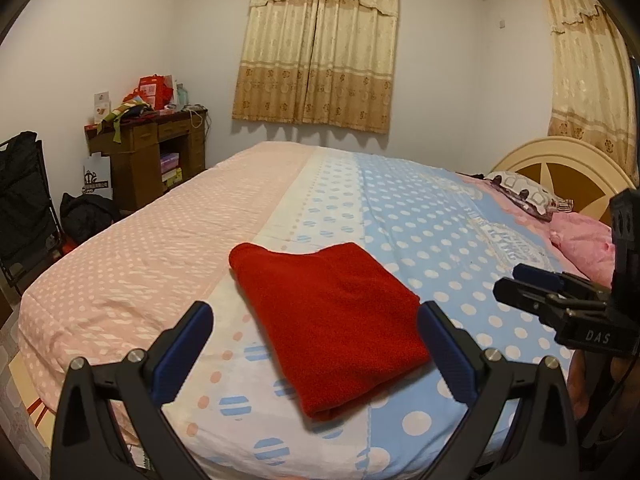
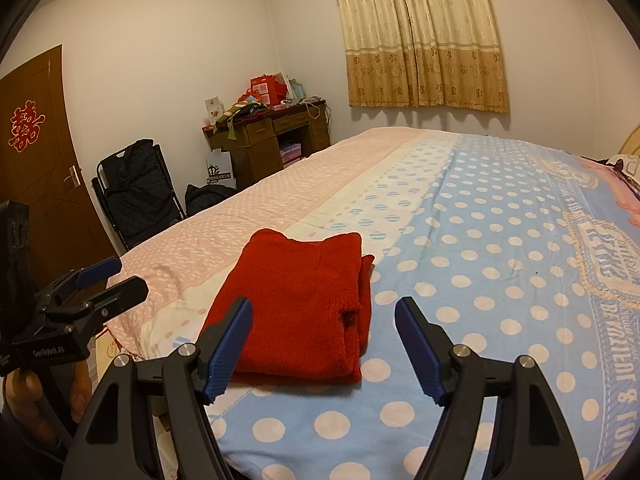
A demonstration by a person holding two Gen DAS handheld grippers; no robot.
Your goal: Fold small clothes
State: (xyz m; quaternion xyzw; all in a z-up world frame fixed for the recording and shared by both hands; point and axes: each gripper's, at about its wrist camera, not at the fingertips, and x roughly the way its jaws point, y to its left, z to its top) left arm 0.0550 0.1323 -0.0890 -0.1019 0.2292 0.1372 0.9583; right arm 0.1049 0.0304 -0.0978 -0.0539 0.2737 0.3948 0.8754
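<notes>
A red knit garment (image 1: 332, 340) lies folded into a thick rectangle near the front edge of the bed (image 1: 440, 220). In the right wrist view the same garment (image 2: 296, 300) shows stacked layers along its right side. My left gripper (image 1: 314, 308) is open just in front of it, one blue pad on each side, touching nothing. My right gripper (image 2: 324, 304) is also open, near the garment's right front corner, and holds nothing. Each gripper shows in the other's view: the right one (image 1: 510, 280) at the right edge, the left one (image 2: 128, 276) at the left, held by a hand (image 2: 24, 392).
The bedspread is pink, white and blue with dots. Pillows (image 1: 584, 240) and a headboard (image 1: 560, 164) lie at the far right. A cluttered wooden desk (image 1: 148, 148), a folding chair with a black jacket (image 2: 136, 196) and a brown door (image 2: 36, 152) stand to the left.
</notes>
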